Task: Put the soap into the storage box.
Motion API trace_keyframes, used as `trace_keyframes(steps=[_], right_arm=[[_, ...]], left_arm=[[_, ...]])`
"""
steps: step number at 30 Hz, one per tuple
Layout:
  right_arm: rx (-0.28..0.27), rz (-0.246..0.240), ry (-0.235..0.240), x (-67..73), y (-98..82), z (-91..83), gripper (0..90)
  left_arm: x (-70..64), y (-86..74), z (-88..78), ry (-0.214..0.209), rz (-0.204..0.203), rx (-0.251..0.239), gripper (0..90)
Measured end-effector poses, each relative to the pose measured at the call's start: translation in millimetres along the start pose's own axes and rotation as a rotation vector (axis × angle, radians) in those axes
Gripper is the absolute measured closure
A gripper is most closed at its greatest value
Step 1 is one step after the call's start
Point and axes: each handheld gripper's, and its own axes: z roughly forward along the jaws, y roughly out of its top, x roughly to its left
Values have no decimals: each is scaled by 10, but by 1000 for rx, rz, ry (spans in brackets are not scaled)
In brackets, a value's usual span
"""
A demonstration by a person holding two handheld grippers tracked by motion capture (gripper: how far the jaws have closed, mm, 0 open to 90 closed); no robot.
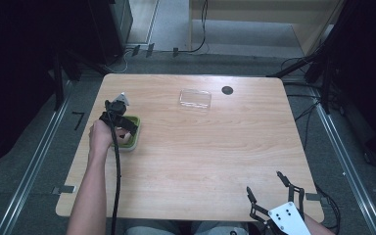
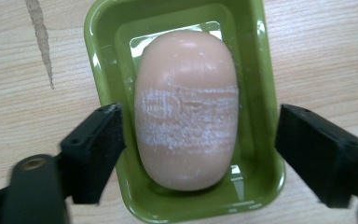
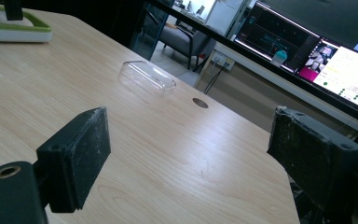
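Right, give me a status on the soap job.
Done: lid is off, lying apart on the table. In hand: open left claw straddles the soap in its green dish, not gripping. Right claw is open, idle. Left: closing on the soap.

Dim, dark surrounds; glare on wet dish (image 2: 256, 84); near gripper blurred

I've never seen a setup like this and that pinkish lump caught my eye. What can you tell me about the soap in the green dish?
The soap is a smooth, peach-pink oval bar with a rough whitish, dried-looking band across its middle. It lies flat in a glossy green dish on the wooden table, near the table's left side. The left gripper sits above it, jaws open on either side of the bar and not touching it.
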Motion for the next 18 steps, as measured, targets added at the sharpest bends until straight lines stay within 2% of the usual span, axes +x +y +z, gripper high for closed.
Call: trace_keyframes(steps=[10,18], right_arm=[[-5,-6,-6,4,14,-24,131],[-7,-9,-2,17,22,-17,131]], left_arm=[[-105,-117,-171,-2,23,-18,86],[-69,-286,-290,7,25,-6,38]])
